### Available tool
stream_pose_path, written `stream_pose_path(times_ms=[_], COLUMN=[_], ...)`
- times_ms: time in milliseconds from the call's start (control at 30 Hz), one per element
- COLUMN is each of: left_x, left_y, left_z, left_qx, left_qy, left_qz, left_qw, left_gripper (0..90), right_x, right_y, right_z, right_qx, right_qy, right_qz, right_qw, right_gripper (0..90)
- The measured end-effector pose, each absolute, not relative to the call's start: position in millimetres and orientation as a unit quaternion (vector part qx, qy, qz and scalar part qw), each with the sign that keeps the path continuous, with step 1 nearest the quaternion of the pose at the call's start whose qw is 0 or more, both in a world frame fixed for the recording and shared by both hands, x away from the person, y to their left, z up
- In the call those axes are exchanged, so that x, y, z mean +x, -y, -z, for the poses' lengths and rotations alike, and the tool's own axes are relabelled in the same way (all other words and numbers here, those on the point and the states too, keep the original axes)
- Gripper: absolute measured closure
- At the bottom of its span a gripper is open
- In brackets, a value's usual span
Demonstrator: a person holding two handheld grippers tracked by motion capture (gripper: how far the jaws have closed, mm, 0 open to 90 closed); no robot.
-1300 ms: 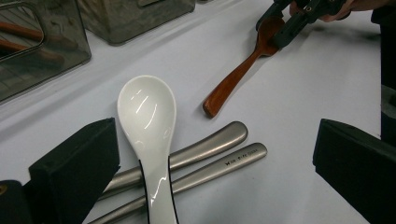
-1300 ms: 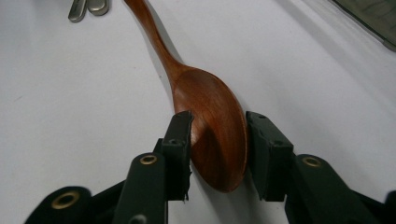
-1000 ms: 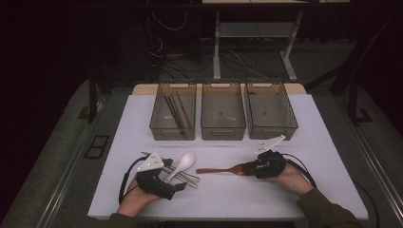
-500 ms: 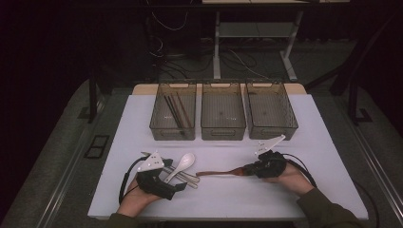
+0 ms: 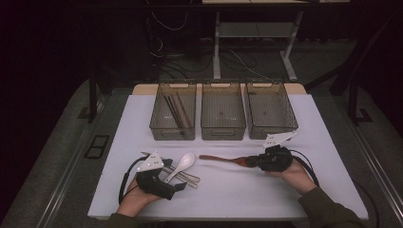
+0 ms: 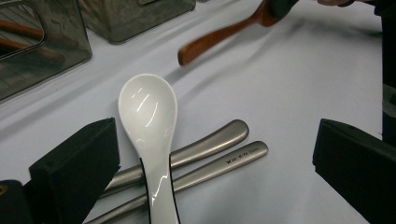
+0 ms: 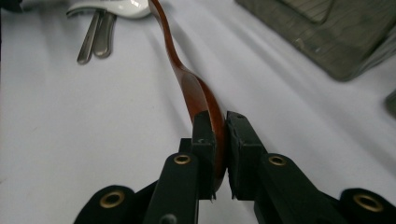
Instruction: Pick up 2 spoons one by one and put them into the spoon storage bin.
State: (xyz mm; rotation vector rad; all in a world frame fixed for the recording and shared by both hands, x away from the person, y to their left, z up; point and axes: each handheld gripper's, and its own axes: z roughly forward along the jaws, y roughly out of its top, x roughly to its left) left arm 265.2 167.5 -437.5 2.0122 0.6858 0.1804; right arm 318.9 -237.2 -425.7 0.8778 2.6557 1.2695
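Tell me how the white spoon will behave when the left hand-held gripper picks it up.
The white spoon looks glossy, so it will probably be slippery between the pads. It seems rigid ceramic, likely heavy for its size and apt to chip if dropped. Its handle lies across two metal handles, so it may rock or slide off them when nudged by the open left hand-held gripper.
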Motion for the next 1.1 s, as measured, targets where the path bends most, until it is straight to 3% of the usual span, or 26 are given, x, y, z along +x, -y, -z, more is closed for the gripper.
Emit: stream_pose_path(times_ms=[1100], left_x=[266.2], left_y=[-166.5], left_z=[438.7], left_qx=[0.827], left_qy=[-0.283], left_qz=[-0.073], left_qw=[0.48], left_gripper=[0.0], right_x=[356.3], right_y=[240.0], right_z=[369.7], right_qx=[0.35], right_qy=[-0.804], right_qz=[-0.462], right_qw=[0.133], right_gripper=[82.4])
